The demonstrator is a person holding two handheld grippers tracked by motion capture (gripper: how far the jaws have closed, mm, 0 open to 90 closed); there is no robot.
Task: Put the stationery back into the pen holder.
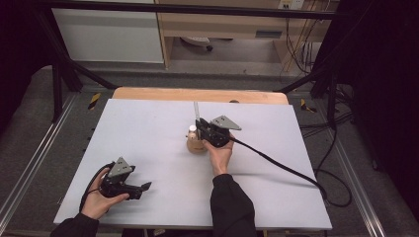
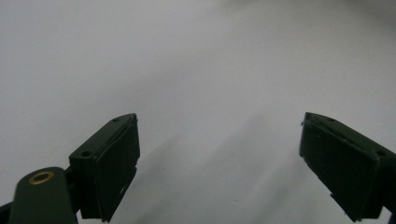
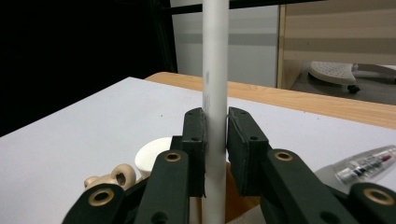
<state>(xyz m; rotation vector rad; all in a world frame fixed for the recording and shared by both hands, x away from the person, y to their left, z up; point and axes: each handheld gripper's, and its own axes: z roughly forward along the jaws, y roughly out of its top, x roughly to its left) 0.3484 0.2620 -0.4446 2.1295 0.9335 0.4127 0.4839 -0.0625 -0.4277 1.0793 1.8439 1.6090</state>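
Gripping check, high view: right gripper (image 1: 201,129) sits mid-tabletop over a tan holder (image 1: 195,144), pinching a thin white rod (image 1: 196,109) that stands upright out of it; a small white cap (image 1: 192,129) shows just beside the fingers.
High view, left: left gripper (image 1: 146,186) rests near the front-left of the grey tabletop (image 1: 148,128), well apart from the holder, carrying nothing.
High view, risk: holder is steadied by nothing else, so any sideways pull on the rod could tip or drag it; the cable (image 1: 276,163) trailing right across the tabletop could snag and jerk the hand.
Left gripper view, state: fingers (image 2: 109,163) spread wide over bare tabletop (image 2: 196,70), nothing between them.
Left gripper view, risk: too far off to catch the holder if it topples.
Right gripper view, state: fingers (image 3: 195,149) pressed onto the white rod (image 3: 215,70) from both sides, rod vertical.
Right gripper view, nearby: white cap (image 3: 152,156) and a beige ringed piece (image 3: 116,176) low left by the holder; a clear pen-like thing (image 3: 369,165) lies at right.
Right gripper view, risk: smooth round rod may slip or rotate in the pads; tilting it off vertical could jam it in the holder or knock the cap and ringed piece.
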